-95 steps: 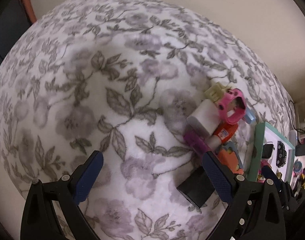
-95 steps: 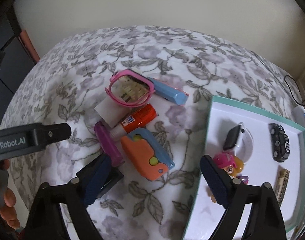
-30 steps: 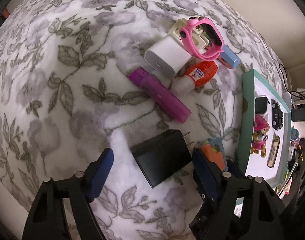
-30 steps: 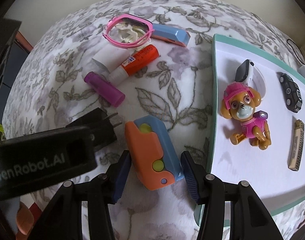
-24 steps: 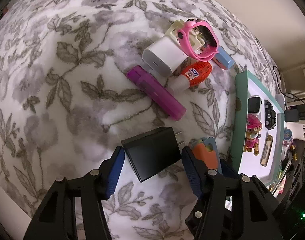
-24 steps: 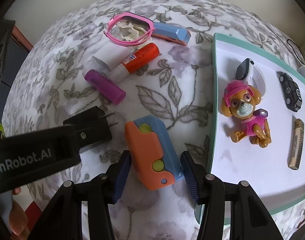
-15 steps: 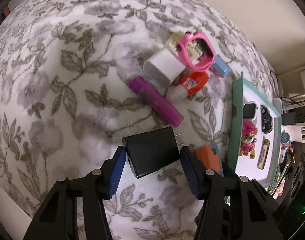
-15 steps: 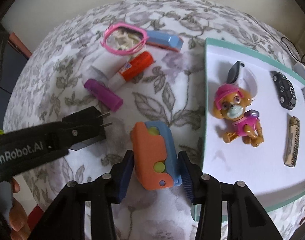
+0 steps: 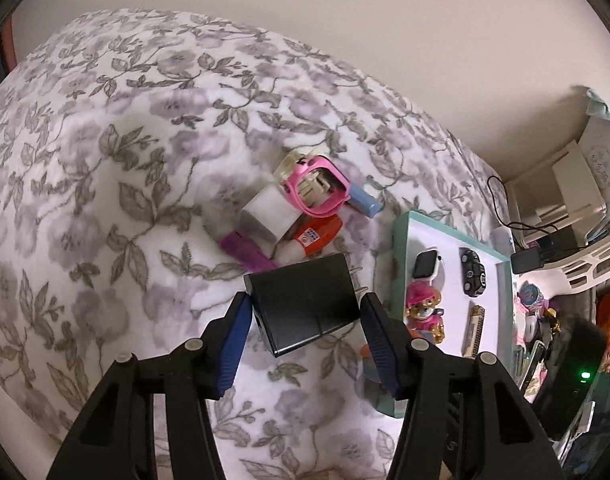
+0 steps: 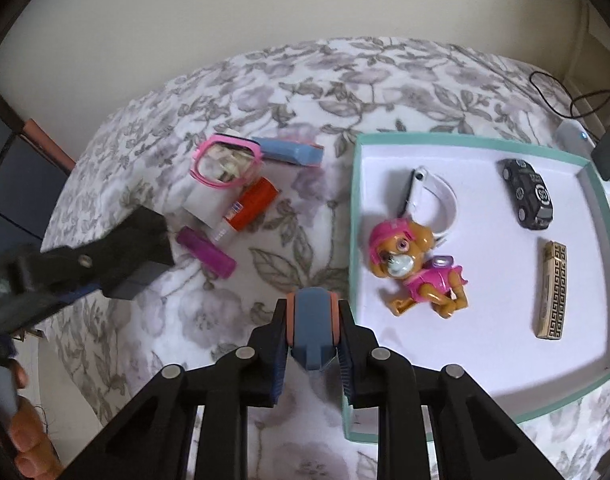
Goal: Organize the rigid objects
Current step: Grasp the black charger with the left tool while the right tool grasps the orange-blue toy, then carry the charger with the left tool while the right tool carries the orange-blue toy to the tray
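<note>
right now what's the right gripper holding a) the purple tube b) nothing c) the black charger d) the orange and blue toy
d: in the right wrist view the right gripper is shut on the orange and blue toy, lifted above the floral cover, while the black charger sits between the fingers of the left gripper.

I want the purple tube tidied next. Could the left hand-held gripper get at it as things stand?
Probably not yet: the left hand-held gripper is shut on the black charger, so it is occupied. The purple tube itself lies exposed on the floral cover, with the glue bottle close by.
</note>
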Demonstrator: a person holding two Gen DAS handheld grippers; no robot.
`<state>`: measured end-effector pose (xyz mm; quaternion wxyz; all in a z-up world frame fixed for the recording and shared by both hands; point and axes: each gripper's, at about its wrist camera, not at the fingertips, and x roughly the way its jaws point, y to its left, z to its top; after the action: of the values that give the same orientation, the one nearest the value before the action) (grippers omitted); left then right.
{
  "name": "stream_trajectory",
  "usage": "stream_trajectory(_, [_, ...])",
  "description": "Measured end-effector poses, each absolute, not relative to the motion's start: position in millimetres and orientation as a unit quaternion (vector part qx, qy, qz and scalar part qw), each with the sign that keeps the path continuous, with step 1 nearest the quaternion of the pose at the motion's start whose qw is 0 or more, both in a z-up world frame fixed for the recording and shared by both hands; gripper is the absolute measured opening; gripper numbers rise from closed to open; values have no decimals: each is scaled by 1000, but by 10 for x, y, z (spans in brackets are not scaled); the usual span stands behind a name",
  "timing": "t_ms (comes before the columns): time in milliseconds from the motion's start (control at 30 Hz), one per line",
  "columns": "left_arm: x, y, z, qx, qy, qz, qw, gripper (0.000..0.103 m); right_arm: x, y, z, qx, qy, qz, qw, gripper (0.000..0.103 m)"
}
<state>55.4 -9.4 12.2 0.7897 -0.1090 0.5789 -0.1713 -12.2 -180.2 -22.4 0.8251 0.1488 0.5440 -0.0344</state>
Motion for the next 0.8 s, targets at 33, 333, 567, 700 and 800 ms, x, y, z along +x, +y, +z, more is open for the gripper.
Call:
stream_trajectory(33, [555, -91, 125, -108, 579, -172, 790, 58, -121, -1815, -241, 147, 547, -38, 823, 23])
stream_trajectory(333, [529, -130, 184, -112, 570, -178, 794, 58, -198, -1951, 22, 169, 509, -40, 843, 23])
stream_trajectory(567, [448, -285, 374, -100, 544, -204, 808, 58, -374, -2355, 352, 188, 461, -96, 862, 23])
stream_trajectory(700, [382, -473, 360, -81, 546, -216, 805, 58, -492, -2663, 342, 194, 462, -154, 851, 23])
stream_trajectory(800, [309, -652, 322, -65, 551, -230, 800, 58, -567, -2897, 269, 202, 471, -194, 836, 23])
